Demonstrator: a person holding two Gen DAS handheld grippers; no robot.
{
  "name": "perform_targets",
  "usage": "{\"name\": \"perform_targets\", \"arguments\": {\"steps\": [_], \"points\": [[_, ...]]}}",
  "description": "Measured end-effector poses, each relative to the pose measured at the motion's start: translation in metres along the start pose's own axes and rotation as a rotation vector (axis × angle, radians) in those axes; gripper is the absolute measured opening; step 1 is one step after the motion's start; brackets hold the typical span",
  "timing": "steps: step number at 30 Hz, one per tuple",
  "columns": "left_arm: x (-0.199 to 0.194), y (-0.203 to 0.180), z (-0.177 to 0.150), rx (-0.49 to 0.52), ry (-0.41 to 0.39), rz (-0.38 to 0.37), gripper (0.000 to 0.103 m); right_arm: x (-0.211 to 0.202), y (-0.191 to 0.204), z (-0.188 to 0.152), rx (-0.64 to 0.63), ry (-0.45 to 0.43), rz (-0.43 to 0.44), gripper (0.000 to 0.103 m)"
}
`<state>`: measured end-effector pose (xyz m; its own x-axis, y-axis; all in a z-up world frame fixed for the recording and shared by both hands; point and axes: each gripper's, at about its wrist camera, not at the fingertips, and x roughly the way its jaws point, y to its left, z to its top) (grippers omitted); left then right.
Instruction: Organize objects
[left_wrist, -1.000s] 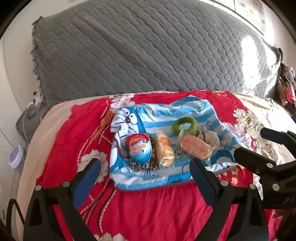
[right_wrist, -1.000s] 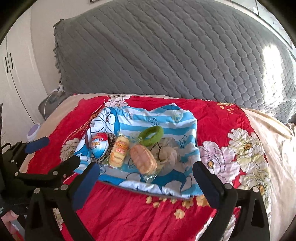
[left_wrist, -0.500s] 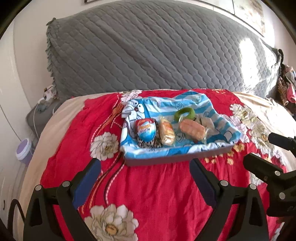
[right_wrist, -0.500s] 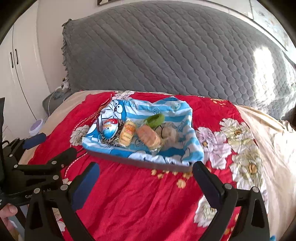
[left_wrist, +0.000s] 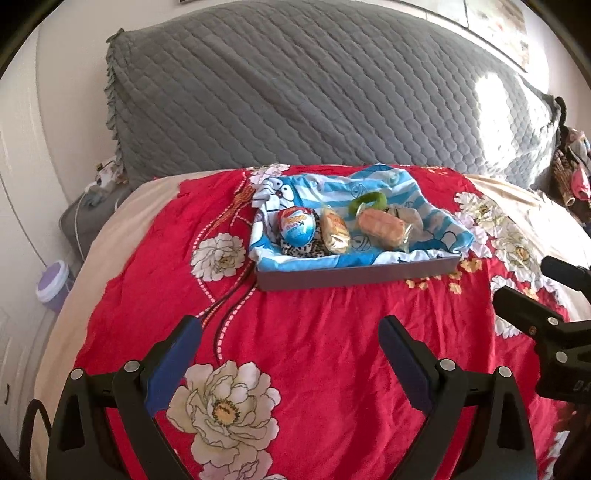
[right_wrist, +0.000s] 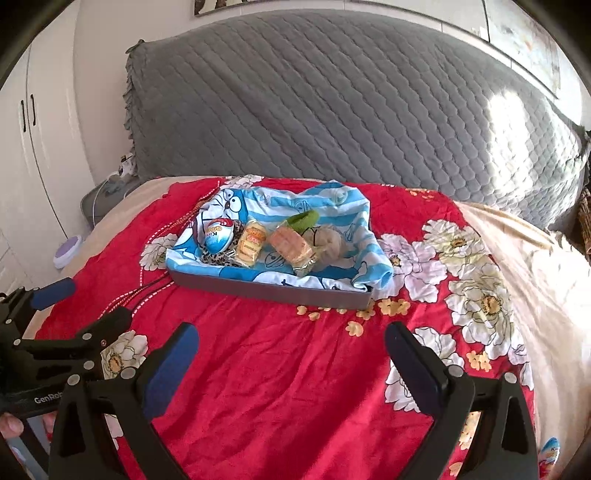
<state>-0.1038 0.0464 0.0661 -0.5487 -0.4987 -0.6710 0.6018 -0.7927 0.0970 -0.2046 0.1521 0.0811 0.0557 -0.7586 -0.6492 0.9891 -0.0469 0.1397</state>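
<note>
2 grippers hung low in front of me, both with jaws spread wide and nothing between them: my left gripper (left_wrist: 290, 334) over the red floral bedspread (left_wrist: 314, 332), my right gripper (right_wrist: 291, 345) just beside it on the same cloth. Neither touched anything.

Well beyond the fingertips sat the grey tray (right_wrist: 273, 290), lined with a blue-and-white striped cartoon cloth (right_wrist: 295, 203) that spilled over its rim. Inside, in a rough row from left to right, lay the chocolate egg (left_wrist: 297, 227) on a leopard-print piece (left_wrist: 303, 251), then a yellow wrapped snack (left_wrist: 334, 232), then a pink wrapped cake (left_wrist: 380, 229) — and behind those a green ring (left_wrist: 367, 201) and a pale bundle (right_wrist: 328, 240) I could not identify. Past it all rose the grey quilted headboard cover (left_wrist: 314, 92).

Everything small already lay gathered in the tray, which would fit a tidy-up either finished or waiting to be sorted onward; I could not tell which from where I hung.

If any of it had to be lifted, I judged the wrappers would be slippery and crackly, so a grip across the short side of a packet would hold best. The egg looked rounded and likely to roll off its soft perch — I would have closed on its widest part, gently, and kept clear of the loose cloth folds so they did not come up too.
</note>
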Motion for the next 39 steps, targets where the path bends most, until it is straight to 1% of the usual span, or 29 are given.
{"name": "perform_targets", "arguments": {"steps": [8, 10, 12, 20, 26, 31, 39], "points": [[-0.003, 0.005, -0.006, -0.015, -0.014, 0.013, 0.097, -0.005, -0.006, -0.005, 0.015, 0.001, -0.007, 0.102], [-0.003, 0.007, -0.010, -0.032, -0.019, 0.017, 0.097, -0.006, -0.007, -0.006, 0.013, 0.001, -0.011, 0.102], [0.000, 0.007, -0.016, -0.044, -0.008, 0.015, 0.097, -0.007, -0.008, -0.009, 0.016, 0.001, -0.004, 0.102], [0.005, -0.001, -0.034, -0.011, 0.002, 0.026, 0.097, -0.003, -0.009, -0.023, 0.025, 0.015, 0.003, 0.102], [0.009, 0.003, -0.043, -0.021, 0.012, 0.030, 0.097, 0.003, -0.012, -0.037, 0.032, 0.036, -0.009, 0.102], [0.011, 0.003, -0.049, -0.009, 0.011, 0.038, 0.097, 0.006, -0.012, -0.045, 0.028, 0.048, -0.014, 0.102], [0.017, 0.006, -0.059, -0.013, 0.034, 0.053, 0.097, 0.012, -0.012, -0.057, 0.027, 0.065, -0.012, 0.102]]}}
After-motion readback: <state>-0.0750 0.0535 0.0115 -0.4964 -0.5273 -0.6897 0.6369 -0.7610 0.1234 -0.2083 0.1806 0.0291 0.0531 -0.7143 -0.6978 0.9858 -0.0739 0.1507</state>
